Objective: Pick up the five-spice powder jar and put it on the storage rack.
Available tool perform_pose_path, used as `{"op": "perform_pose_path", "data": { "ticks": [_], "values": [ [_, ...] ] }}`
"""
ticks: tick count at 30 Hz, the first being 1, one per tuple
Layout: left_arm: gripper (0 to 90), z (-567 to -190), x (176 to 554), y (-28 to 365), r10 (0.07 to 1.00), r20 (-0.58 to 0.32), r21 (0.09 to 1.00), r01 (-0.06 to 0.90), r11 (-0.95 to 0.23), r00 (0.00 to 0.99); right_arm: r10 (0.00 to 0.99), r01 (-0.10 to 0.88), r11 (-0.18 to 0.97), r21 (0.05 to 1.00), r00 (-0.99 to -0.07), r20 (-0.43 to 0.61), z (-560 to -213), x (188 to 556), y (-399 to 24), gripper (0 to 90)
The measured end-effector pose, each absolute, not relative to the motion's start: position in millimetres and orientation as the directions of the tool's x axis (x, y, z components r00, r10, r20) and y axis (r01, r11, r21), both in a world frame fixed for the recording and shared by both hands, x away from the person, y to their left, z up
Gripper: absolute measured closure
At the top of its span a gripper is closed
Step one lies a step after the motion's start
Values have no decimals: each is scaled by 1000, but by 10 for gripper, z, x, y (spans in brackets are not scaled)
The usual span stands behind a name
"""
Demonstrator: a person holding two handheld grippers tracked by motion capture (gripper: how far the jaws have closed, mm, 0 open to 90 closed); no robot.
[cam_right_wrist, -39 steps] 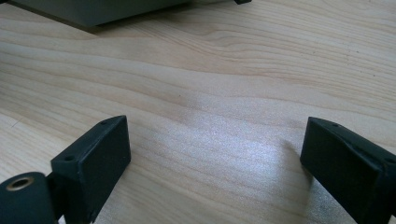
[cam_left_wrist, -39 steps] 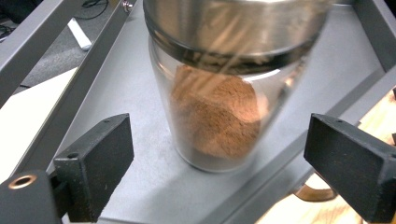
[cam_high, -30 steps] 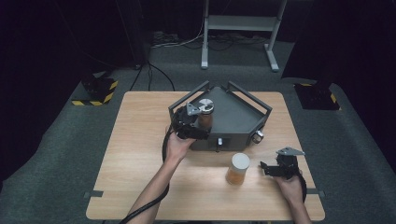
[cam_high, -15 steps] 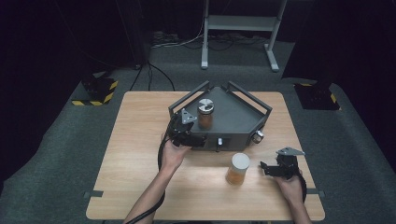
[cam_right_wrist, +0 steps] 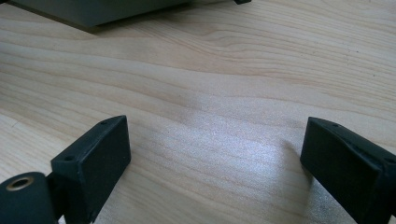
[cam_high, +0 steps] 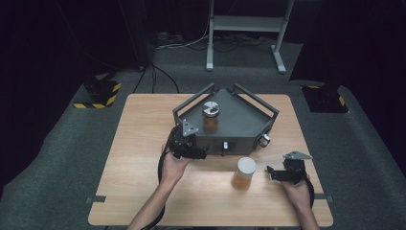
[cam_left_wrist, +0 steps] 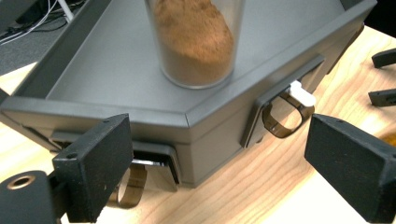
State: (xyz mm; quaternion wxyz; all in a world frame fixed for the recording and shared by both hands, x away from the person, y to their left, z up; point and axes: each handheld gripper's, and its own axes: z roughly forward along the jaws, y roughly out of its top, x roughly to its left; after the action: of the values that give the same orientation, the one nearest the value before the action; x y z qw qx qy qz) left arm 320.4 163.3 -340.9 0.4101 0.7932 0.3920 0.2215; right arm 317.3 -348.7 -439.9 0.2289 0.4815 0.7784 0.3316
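Just ahead of my left gripper (cam_left_wrist: 219, 154), its jaws apart, stands the powder jar (cam_left_wrist: 195, 42) on the grey tray (cam_left_wrist: 107, 65); my right gripper (cam_right_wrist: 215, 163) hovers, jaws spread, over bare bench (cam_right_wrist: 224, 70).

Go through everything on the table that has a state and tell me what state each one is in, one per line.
Glass jar with metal lid: upright on the grey tray, lid on, part-filled with brown powder.
Jar with white lid: upright on the wooden table, lid on.
Grey metal tray: flat on the table.
Left gripper: open, at the tray's front edge.
Right gripper: open, holding nothing.
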Motion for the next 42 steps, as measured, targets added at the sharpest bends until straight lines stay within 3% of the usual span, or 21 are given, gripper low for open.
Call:
{"op": "perform_pose_path", "data": {
  "ticks": [42],
  "values": [
    [82, -4056, 2933, 1542, 794, 54, 808, 442, -391, 605, 901, 598, 317, 737, -431, -37, -4399, 3173, -3487, 84]
  ]
}}
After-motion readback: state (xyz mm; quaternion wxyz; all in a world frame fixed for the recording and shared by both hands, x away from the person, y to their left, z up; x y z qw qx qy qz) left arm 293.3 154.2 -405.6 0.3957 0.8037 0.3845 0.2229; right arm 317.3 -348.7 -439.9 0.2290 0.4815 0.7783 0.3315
